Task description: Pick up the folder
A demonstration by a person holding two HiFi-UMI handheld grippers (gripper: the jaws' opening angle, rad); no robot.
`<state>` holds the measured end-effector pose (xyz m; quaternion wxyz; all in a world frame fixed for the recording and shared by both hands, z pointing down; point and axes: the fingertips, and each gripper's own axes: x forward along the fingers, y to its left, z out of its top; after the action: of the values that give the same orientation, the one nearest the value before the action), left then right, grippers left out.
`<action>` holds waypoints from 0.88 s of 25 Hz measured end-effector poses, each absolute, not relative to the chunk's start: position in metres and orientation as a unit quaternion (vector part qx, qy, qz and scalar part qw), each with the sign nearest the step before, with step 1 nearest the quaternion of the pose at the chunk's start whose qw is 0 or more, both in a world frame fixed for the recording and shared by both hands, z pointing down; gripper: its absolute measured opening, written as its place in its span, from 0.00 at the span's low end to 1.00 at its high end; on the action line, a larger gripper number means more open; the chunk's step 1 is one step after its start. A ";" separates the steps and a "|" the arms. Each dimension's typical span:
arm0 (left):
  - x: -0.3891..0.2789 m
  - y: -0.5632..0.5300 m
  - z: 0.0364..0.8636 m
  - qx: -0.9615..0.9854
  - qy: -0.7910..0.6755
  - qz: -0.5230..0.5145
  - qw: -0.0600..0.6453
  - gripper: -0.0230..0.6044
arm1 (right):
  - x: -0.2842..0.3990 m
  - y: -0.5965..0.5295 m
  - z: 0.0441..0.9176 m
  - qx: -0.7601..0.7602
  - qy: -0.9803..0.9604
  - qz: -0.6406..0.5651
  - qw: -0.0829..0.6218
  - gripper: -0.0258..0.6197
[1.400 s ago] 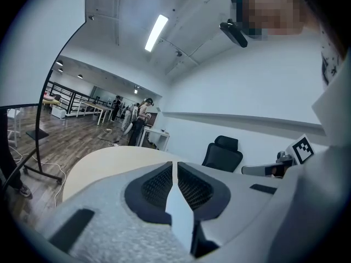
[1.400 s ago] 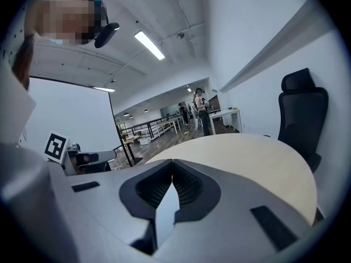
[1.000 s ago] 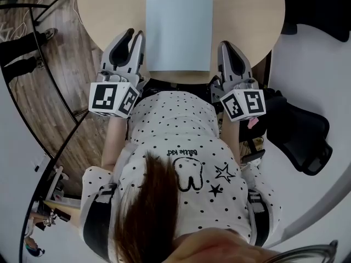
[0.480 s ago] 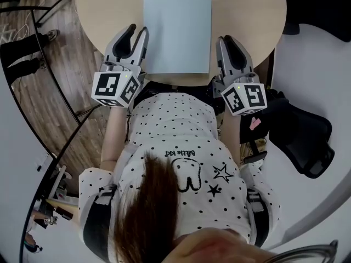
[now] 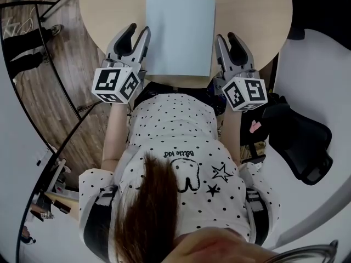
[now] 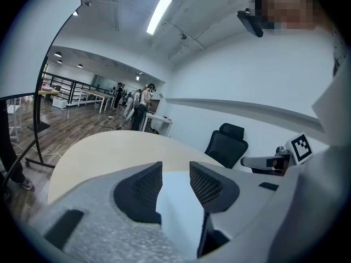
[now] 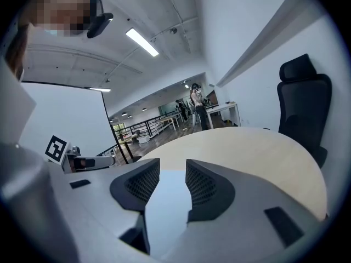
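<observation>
Lying flat, the folder (image 5: 179,33) points lengthwise straight ahead.
It sits between left gripper (image 5: 137,33) and right gripper (image 5: 226,38); jaws have just been opening, half apart, empty.

- The folder (image 5: 180,33) lay flat on the table (image 5: 252,15), by its near edge, at 12 o'clock from the person (image 5: 175,147)
- The left gripper (image 5: 137,30) stood just beside the folder at its 8 o'clock, the right gripper (image 5: 226,36) at its 4 o'clock; both pairs of jaws had just been opening, with nothing between them
- An office chair (image 5: 299,141) stood off the table, at its 4 o'clock
</observation>
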<state>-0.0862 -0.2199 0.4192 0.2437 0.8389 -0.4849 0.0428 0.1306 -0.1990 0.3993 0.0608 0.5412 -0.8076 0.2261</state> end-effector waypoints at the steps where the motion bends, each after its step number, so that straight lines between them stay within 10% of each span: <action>1: -0.086 -0.220 0.421 0.838 -0.484 0.045 0.247 0.30 | 0.130 -0.200 0.401 0.540 -0.808 0.229 0.063 0.28; 22: -0.083 -0.247 0.497 0.803 -0.487 0.073 0.335 0.40 | 0.132 -0.234 0.470 0.521 -0.791 0.298 0.116 0.37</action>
<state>-0.0828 -0.2473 0.4974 0.3349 0.8033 -0.4871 0.0728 0.1317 -0.2338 0.4696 0.1157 0.5212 -0.7912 0.2983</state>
